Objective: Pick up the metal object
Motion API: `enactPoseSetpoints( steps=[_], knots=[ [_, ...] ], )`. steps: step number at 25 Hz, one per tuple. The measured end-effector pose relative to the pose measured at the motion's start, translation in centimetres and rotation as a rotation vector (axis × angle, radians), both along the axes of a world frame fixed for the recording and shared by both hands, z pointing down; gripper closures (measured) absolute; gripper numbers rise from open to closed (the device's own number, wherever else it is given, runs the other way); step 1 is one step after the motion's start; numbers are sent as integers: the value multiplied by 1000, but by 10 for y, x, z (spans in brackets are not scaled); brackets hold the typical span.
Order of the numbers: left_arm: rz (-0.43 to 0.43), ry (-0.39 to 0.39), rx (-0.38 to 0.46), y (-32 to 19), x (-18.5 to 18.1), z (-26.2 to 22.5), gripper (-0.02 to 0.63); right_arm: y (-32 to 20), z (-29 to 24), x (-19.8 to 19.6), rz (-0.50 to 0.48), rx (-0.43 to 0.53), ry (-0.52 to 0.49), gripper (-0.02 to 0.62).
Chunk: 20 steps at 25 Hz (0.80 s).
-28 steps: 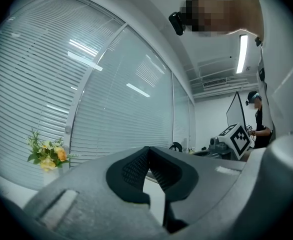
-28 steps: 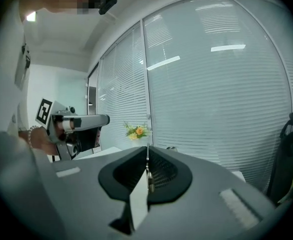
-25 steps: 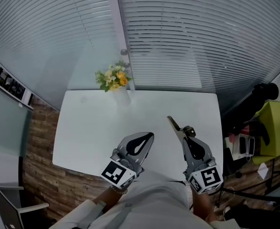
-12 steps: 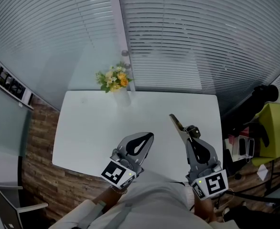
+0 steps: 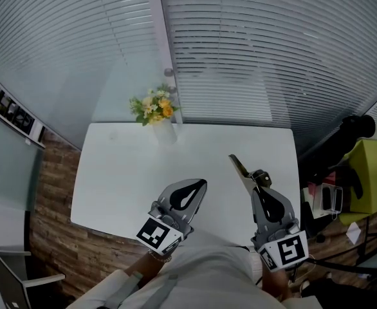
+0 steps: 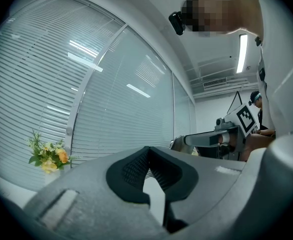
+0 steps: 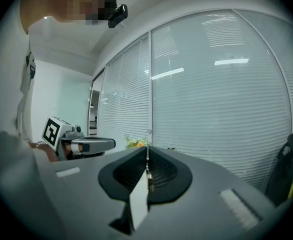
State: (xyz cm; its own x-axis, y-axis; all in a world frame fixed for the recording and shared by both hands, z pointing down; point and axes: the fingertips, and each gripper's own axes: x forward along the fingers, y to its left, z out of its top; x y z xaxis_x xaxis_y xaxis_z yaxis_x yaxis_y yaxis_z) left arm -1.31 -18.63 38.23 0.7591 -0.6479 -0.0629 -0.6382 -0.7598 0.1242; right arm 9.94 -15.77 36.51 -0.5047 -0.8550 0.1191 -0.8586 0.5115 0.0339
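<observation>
Metal object [image 5: 238,167] in the pinch of the right hand-held gripper [image 5: 257,175]; left hand-held gripper [image 5: 204,183] pressed together.

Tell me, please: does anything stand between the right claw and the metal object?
Nothing does. The right claw is shut on the metal object, which sticks out past its tips over the table. The flowers stand far off at the table's back edge.
</observation>
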Motion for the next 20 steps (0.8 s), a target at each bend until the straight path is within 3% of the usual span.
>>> enactPoseSetpoints(
  steps=[20],
  knots=[
    [-1,4,-6,0,-2,2,604,-1,1,-1,7,2,-2,581]
  ],
)
